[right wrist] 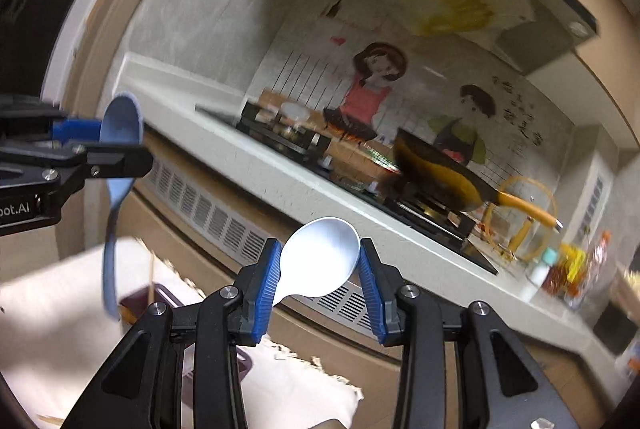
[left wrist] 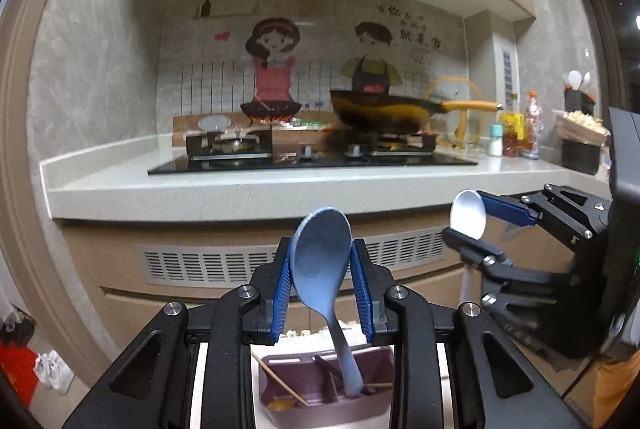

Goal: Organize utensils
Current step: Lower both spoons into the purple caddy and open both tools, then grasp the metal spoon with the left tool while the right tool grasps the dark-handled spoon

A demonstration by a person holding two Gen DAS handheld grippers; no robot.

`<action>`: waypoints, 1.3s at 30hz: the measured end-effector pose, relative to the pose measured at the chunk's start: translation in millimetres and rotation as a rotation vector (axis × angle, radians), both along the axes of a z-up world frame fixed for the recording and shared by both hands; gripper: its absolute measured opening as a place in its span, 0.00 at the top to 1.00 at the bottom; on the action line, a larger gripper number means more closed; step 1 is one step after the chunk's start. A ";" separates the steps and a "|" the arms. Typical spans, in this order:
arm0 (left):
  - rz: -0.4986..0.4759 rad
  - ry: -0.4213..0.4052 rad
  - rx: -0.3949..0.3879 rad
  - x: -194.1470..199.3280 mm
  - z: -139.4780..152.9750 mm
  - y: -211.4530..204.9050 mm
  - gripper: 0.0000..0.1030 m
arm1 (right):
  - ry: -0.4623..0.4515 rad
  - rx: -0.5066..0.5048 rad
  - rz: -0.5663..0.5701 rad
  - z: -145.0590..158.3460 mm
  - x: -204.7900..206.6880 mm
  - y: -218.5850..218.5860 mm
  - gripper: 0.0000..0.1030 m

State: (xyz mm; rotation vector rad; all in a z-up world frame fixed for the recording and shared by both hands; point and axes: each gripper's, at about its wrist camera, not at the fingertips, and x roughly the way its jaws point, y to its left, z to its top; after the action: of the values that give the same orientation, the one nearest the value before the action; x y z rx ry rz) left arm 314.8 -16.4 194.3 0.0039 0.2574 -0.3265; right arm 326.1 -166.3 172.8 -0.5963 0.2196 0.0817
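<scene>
Below and between the fingers sits a purple divided organizer (left wrist: pixel 320 395) with wooden chopsticks (left wrist: pixel 280 379) lying slanted in its compartments; it rests on a pale cloth (right wrist: pixel 60 333) with a frayed edge. Beyond the fingertips runs a light stone countertop (left wrist: pixel 256 189) bearing a black glass hob (left wrist: pixel 312 163), a dark wok (left wrist: pixel 384 115) on its burner, and bottles (left wrist: pixel 516 133) to the right.

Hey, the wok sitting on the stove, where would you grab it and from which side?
Grip the wok by its orange handle, coming from the right side of the stove as the left wrist view shows it. The handle sticks out roughly level past the rim, slim enough for two fingers, while the bowl is wide and round.
</scene>
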 end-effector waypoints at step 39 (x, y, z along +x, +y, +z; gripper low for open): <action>-0.165 0.448 0.060 -41.5 -203.5 -4.1 0.37 | 0.425 0.453 -0.014 -146.2 -67.8 -118.2 0.04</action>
State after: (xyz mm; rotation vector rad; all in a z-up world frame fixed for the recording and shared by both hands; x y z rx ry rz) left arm 273.3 -20.5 -9.2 0.0113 0.7133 -0.4824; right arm 258.3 -284.5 26.6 -0.1185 0.5997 0.2382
